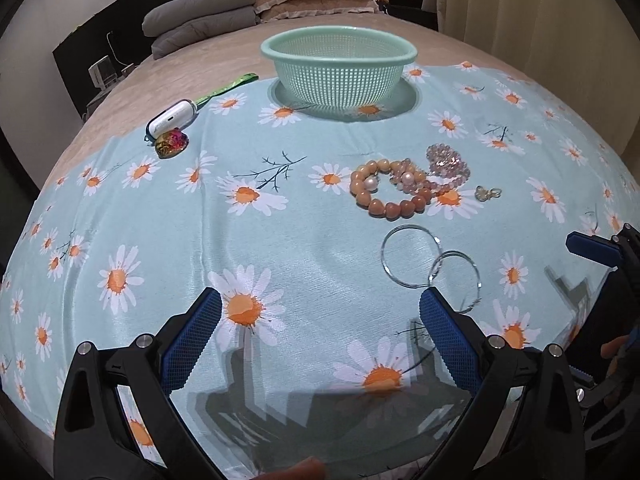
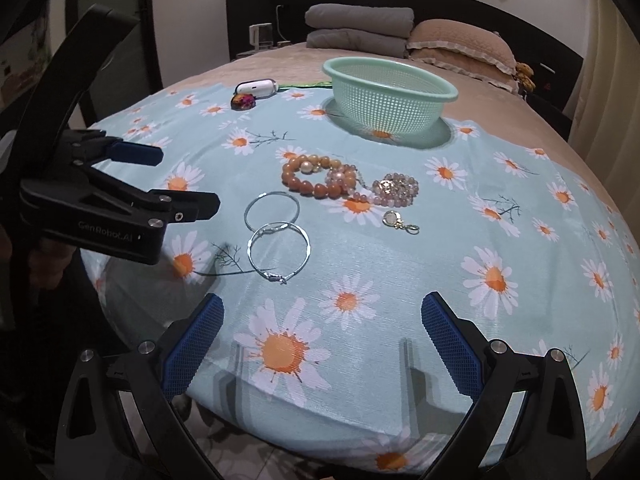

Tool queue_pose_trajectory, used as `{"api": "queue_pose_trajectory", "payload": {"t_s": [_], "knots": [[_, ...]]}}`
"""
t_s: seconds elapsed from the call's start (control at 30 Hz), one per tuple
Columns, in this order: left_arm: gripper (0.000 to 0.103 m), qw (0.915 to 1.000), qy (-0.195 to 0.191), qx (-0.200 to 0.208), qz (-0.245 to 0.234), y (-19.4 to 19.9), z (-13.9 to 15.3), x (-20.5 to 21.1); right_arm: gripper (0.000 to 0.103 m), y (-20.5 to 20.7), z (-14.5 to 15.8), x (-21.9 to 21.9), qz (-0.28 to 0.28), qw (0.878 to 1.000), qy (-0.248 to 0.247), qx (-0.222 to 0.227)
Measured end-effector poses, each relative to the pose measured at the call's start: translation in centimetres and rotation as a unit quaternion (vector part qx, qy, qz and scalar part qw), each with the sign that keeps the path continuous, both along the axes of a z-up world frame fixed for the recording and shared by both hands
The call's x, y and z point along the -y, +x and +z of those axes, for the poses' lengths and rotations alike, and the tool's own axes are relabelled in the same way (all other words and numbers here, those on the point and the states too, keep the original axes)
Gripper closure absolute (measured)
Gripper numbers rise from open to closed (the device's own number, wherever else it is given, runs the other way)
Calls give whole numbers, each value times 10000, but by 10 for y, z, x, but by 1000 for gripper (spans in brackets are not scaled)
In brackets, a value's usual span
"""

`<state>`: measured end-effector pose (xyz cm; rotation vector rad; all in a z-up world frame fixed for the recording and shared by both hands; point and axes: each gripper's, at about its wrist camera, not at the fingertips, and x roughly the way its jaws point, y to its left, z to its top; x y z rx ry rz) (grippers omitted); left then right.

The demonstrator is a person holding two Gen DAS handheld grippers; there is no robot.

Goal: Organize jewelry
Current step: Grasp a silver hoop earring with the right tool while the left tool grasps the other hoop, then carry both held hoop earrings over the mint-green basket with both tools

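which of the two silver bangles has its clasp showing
The silver bangle nearer the right gripper shows a clasp on its near edge; the farther bangle, toward the bead bracelets, shows none.

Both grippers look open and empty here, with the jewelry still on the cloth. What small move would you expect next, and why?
Probably the right gripper eases forward and down toward the nearer silver bangle. It is the closest piece, just ahead of the open fingers, overlapping only the second bangle. The green basket is still empty, and the left gripper holds nothing either.

Both grippers [image 2: 320, 320] [image 1: 320, 316] are black plastic with blue textured finger pads [image 2: 196, 344], silver screws [image 2: 146, 346], and faint "GenRobot.AI" lettering [image 2: 110, 227].
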<state>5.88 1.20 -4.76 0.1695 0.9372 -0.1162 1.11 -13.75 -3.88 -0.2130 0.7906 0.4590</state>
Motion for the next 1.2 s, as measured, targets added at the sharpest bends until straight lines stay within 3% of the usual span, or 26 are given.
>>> {"api": "queue_pose_trajectory", "payload": {"t_s": [0.37,0.5,0.53,0.57,0.6,0.67,0.77,0.83,0.9,1.2], "knots": [[6,9977,-12,-373,-566,49,-21,9,9,-5,-17,-36,894,9894,-146,1134],[5,9973,-109,-350,-635,55,-30,11,10,11,-31,-37,702,9941,-137,821],[5,9973,-92,-309,-667,55,-31,11,16,16,-33,-34,656,9958,17,633],[6,9974,-77,-291,-659,54,-32,11,31,21,-34,-30,579,9967,163,545],[8,9977,-44,-251,-623,52,-33,12,38,23,-34,-27,471,9970,213,570],[20,9972,-21,-195,-725,47,-32,17,62,28,-33,-22,416,9977,220,493],[49,9946,11,-186,-1020,41,-29,25,62,27,-33,-25,408,9978,40,528],[77,9931,2,-199,-1153,38,-29,29,62,26,-33,-27,446,9976,-81,531],[99,9906,-237,-376,-1297,37,-30,31,63,30,-31,-21,440,9983,55,382],[101,9891,-758,-666,-1073,36,-25,12,62,28,-21,4,86,9989,85,459]]}}
